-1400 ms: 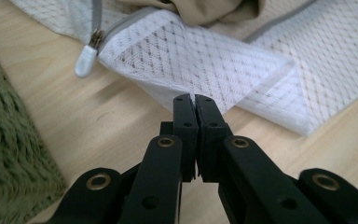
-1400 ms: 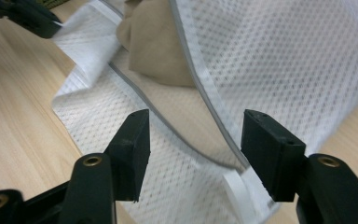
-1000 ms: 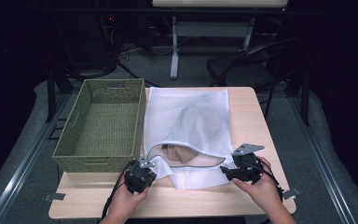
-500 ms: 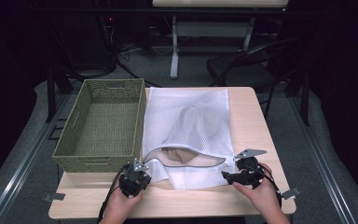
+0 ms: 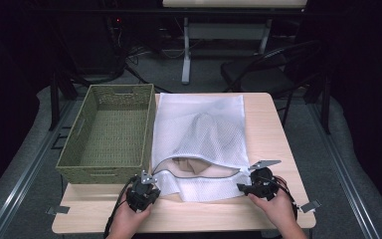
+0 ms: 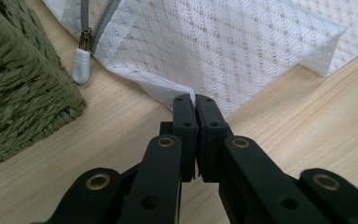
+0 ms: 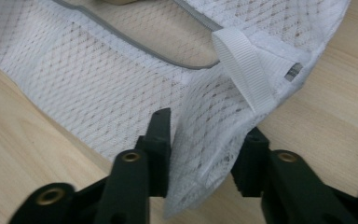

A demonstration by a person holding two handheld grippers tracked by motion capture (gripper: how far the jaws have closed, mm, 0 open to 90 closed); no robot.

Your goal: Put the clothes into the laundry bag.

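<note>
A white mesh laundry bag (image 5: 199, 124) lies flat on the wooden table (image 5: 266, 119), its zipped mouth open toward me with a beige garment (image 5: 186, 163) inside. My left gripper (image 5: 149, 179) holds the bag's near left edge; its jaws (image 6: 195, 100) are shut on the mesh (image 6: 242, 46), close to the grey zipper pull (image 6: 80, 65). At the bag's near right corner, my right gripper (image 5: 240, 187) has just been closing. Its jaws (image 7: 207, 125) still stand apart, with a loose fold of mesh (image 7: 98, 93) between them, just below the white ribbon loop (image 7: 242, 65).
A green woven basket (image 5: 102, 172) stands empty on the table's left side, right beside the bag; its corner (image 6: 18, 93) is close to my left gripper. Chairs and a desk frame stand beyond the table's far edge.
The right gripper has dipped slightly onto the bag's near right corner and its jaws have narrowed around the mesh. The left gripper has kept still.
</note>
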